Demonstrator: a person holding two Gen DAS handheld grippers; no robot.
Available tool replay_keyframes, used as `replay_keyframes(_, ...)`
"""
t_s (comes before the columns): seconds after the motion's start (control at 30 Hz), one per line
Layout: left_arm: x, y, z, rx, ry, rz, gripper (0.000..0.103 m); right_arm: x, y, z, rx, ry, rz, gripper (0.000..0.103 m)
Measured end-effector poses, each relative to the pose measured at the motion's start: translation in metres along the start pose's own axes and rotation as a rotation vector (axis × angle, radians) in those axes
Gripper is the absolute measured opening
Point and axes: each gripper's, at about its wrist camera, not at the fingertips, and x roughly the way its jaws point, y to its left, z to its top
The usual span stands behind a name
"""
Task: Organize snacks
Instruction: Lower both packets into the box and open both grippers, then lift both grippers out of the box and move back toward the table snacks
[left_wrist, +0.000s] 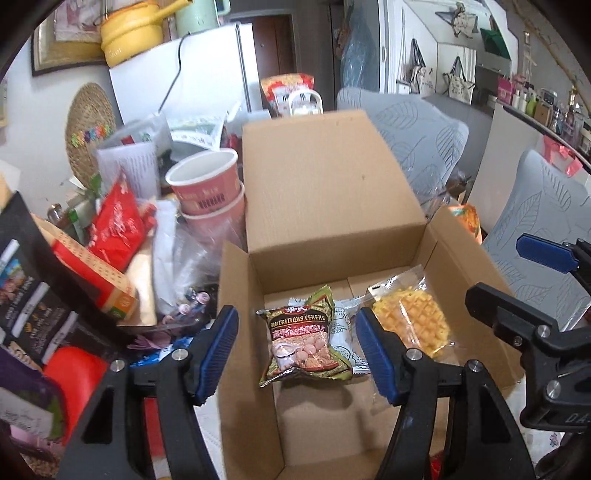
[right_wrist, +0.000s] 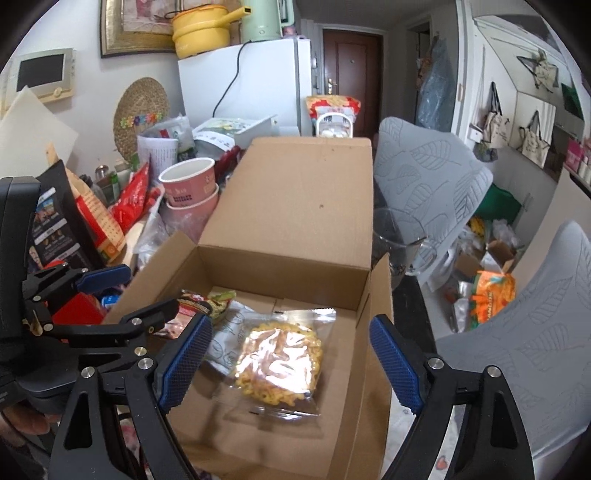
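Note:
An open cardboard box (left_wrist: 332, 206) (right_wrist: 295, 206) stands on the table with its lid up. Inside lie a green "Nutritious Cereal" packet (left_wrist: 304, 341) (right_wrist: 207, 301), a white wrapped snack (left_wrist: 343, 332) (right_wrist: 225, 339) and a clear bag of yellow waffle snack (left_wrist: 412, 321) (right_wrist: 279, 363). My left gripper (left_wrist: 299, 354) is open and empty above the box, over the cereal packet. My right gripper (right_wrist: 286, 363) is open and empty above the waffle bag; it also shows in the left wrist view (left_wrist: 513, 280).
Left of the box is a heap of snacks: stacked pink paper cups (left_wrist: 207, 184) (right_wrist: 188, 184), red packets (left_wrist: 114, 221), a black bag (left_wrist: 29, 280). A glass mug (right_wrist: 400, 247) stands right of the box. Grey chairs (right_wrist: 424, 177) and an orange bag (right_wrist: 493, 295) are at right.

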Motion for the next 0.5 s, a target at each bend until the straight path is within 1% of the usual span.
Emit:
replay_keyframes(0.27, -0.053, 0.008, 0.001, -0.015, -0.075, -0.020, 0.066, -0.046, 0.016, 0.006, -0.020, -0.070, 0.008, 0.088)
replay_keyframes(0.5, -0.099, 0.013, -0.006, -0.022, -0.138, -0.015, 0.066, -0.090, 0.032, 0.004, -0.037, -0.132, 0.016, 0.088)
